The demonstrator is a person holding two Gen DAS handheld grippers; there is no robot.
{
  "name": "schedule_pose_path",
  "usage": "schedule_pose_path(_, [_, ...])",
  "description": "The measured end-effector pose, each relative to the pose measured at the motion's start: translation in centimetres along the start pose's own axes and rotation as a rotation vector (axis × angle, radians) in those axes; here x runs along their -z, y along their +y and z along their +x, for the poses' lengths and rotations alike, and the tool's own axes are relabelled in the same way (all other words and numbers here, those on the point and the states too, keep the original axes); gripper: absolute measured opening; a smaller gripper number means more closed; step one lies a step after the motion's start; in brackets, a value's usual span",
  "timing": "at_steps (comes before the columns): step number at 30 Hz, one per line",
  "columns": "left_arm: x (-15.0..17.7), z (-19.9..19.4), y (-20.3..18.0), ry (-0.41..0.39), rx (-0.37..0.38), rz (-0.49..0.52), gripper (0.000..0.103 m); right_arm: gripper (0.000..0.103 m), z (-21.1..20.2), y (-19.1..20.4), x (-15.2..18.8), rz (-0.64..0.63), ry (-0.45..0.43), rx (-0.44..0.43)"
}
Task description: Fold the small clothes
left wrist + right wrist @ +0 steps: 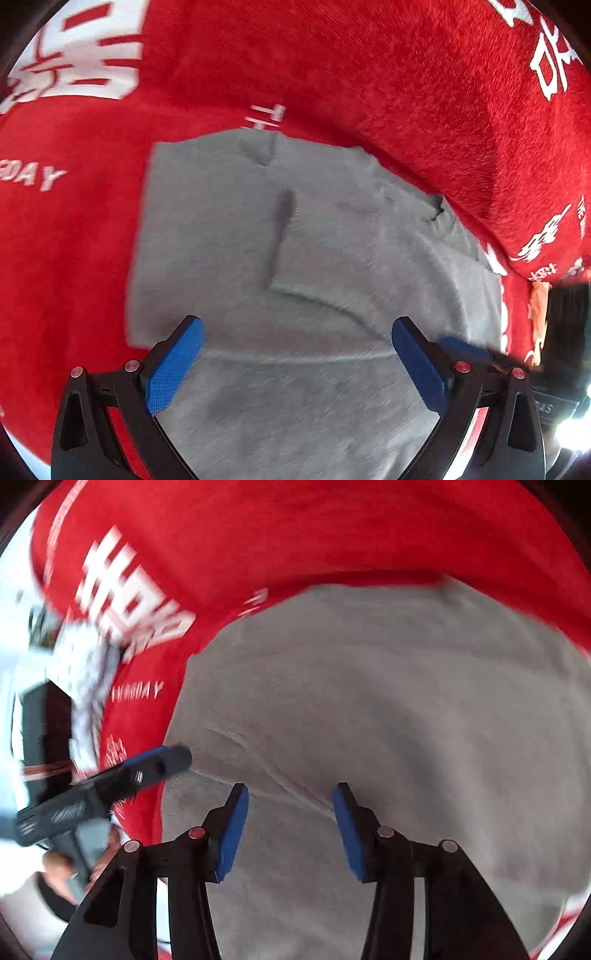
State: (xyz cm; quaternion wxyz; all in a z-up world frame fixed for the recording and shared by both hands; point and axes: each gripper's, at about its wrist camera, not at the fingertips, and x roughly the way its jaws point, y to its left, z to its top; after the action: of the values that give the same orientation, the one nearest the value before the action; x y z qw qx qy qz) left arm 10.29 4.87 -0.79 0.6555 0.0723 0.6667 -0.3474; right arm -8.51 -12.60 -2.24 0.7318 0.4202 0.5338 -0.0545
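Note:
A grey garment (pixel 332 240) lies flat on a red cloth, with a straight left edge and a few creases across its middle. My left gripper (pixel 297 325) hovers over its near part, open wide with nothing between the blue pads. In the right wrist view the same grey garment (pixel 388 701) fills the centre. My right gripper (pixel 290 790) stands open above a crease, pads clear of the fabric. One finger of the left gripper (pixel 162 762) reaches the garment's left edge there. A blue pad of the right gripper (pixel 461 347) shows at the garment's right side.
The red plush cloth (pixel 332 55) with white lettering covers the surface and rises in a thick fold (pixel 498 147) along the garment's right side. A person's hand (pixel 55 867) holds the left gripper's handle. The bright area at the left of the right wrist view is blurred.

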Motion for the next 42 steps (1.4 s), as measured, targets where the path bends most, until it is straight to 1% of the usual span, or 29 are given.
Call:
schedule_pose_path(1, [-0.4, 0.8, -0.3, 0.017, 0.015, -0.001, 0.102, 0.052, -0.5, -1.1, 0.4, 0.068, -0.011, -0.017])
schedule_pose_path(3, [-0.9, 2.1, -0.8, 0.039, 0.019, -0.006, 0.102, 0.052, -2.4, -4.8, 2.0, 0.232, -0.038, -0.062])
schedule_pose_path(5, [-1.4, 2.7, -1.2, 0.027, -0.003, 0.005, 0.102, 0.052, -4.3, -8.7, 4.1, 0.403, -0.080, -0.097])
schedule_pose_path(8, [-1.9, 2.8, -1.5, 0.016, 0.009, -0.022, 0.102, 0.052, -6.1, -12.8, 6.9, 0.597, -0.170, -0.139])
schedule_pose_path(9, [-2.1, 2.8, -1.6, 0.014, 0.011, -0.033, 0.101, 0.052, -6.2, -13.4, 7.5, 0.644, -0.196, -0.151])
schedule_pose_path(10, [-2.1, 2.8, -1.7, 0.012, 0.009, -0.038, 0.093, 0.052, -6.4, -14.4, 8.1, 0.702, -0.232, -0.167])
schedule_pose_path(11, [-2.2, 2.8, -1.9, 0.008, 0.004, -0.038, 0.082, 0.052, -6.6, -15.3, 8.5, 0.752, -0.264, -0.186])
schedule_pose_path(12, [-2.2, 2.8, -2.0, 0.008, 0.000, -0.033, 0.048, 0.052, -6.7, -16.2, 8.8, 0.801, -0.297, -0.211])
schedule_pose_path(13, [-2.3, 2.9, -2.1, 0.014, 0.007, -0.031, 0.010, 0.045, -6.7, -16.8, 8.9, 0.838, -0.324, -0.229])
schedule_pose_path(14, [-2.3, 3.0, -2.0, 0.035, 0.030, -0.040, 0.007, 0.013, -6.9, -17.1, 8.7, 0.850, -0.338, -0.228])
schedule_pose_path(15, [-2.2, 2.6, -1.7, 0.027, 0.047, -0.049, 0.007, 0.006, -7.2, -17.3, 8.3, 0.838, -0.341, -0.205])
schedule_pose_path(16, [-2.0, 2.1, -1.8, 0.011, 0.053, -0.043, 0.007, 0.006, -7.2, -16.8, 7.4, 0.810, -0.332, -0.175])
schedule_pose_path(18, [-1.2, 0.6, -1.8, -0.017, 0.057, -0.024, 0.007, 0.006, -8.2, -16.4, 6.4, 0.735, -0.331, -0.160])
schedule_pose_path(21, [0.3, 0.2, -1.7, -0.014, 0.052, -0.004, 0.007, 0.006, -10.2, -16.1, 5.5, 0.564, -0.310, -0.086])
schedule_pose_path(24, [1.6, 2.0, -1.5, 0.023, 0.004, 0.010, 0.007, 0.006, -9.3, -16.6, 5.1, 0.490, -0.243, -0.030])
schedule_pose_path(27, [2.1, 1.5, -1.1, 0.005, -0.004, 0.013, 0.008, 0.006, -7.8, -17.0, 5.1, 0.450, -0.194, 0.009])
schedule_pose_path(28, [2.1, 1.2, -1.1, 0.007, -0.031, 0.019, 0.016, 0.006, -7.7, -17.1, 5.2, 0.443, -0.195, 0.007])
schedule_pose_path(29, [2.2, 0.9, -1.0, 0.004, -0.065, 0.025, 0.023, 0.009, -7.8, -17.1, 5.3, 0.446, -0.197, 0.003])
schedule_pose_path(30, [2.3, 0.3, -0.9, -0.006, -0.123, 0.034, 0.041, 0.010, -7.9, -17.2, 5.4, 0.456, -0.192, -0.006])
schedule_pose_path(31, [2.4, -0.2, -0.7, -0.017, -0.165, 0.042, 0.060, 0.014, -8.2, -17.4, 5.8, 0.467, -0.181, -0.010])
schedule_pose_path(32, [2.5, -1.0, -0.5, -0.037, -0.221, 0.055, 0.066, 0.020, -8.4, -17.4, 6.0, 0.472, -0.167, -0.004])
schedule_pose_path(33, [2.4, -1.4, -0.6, -0.048, -0.243, 0.064, 0.066, 0.024, -8.7, -17.2, 6.3, 0.465, -0.145, 0.006])
schedule_pose_path(34, [2.4, -1.9, -0.4, -0.048, -0.253, 0.072, 0.066, 0.034, -9.3, -16.8, 6.6, 0.445, -0.121, 0.019])
schedule_pose_path(35, [2.3, -2.4, -0.3, -0.049, -0.262, 0.074, 0.066, 0.041, -10.0, -16.1, 6.9, 0.412, -0.111, 0.030])
schedule_pose_path(36, [2.3, -2.6, -0.5, -0.053, -0.269, 0.079, 0.066, 0.043, -10.4, -15.3, 7.0, 0.384, -0.120, 0.037])
schedule_pose_path(37, [2.1, -2.7, -0.9, -0.059, -0.279, 0.093, 0.066, 0.046, -11.6, -14.9, 7.0, 0.347, -0.150, 0.048])
schedule_pose_path(39, [1.6, -2.3, -2.1, -0.067, -0.299, 0.128, 0.066, 0.050, -13.1, -15.1, 6.5, 0.333, -0.212, 0.069])
schedule_pose_path(41, [1.1, -1.3, -3.3, -0.062, -0.315, 0.145, 0.066, 0.052, -13.7, -16.7, 5.0, 0.397, -0.254, 0.069])
schedule_pose_path(42, [1.0, -0.6, -3.9, -0.056, -0.310, 0.142, 0.066, 0.051, -13.7, -18.1, 4.2, 0.442, -0.269, 0.052])
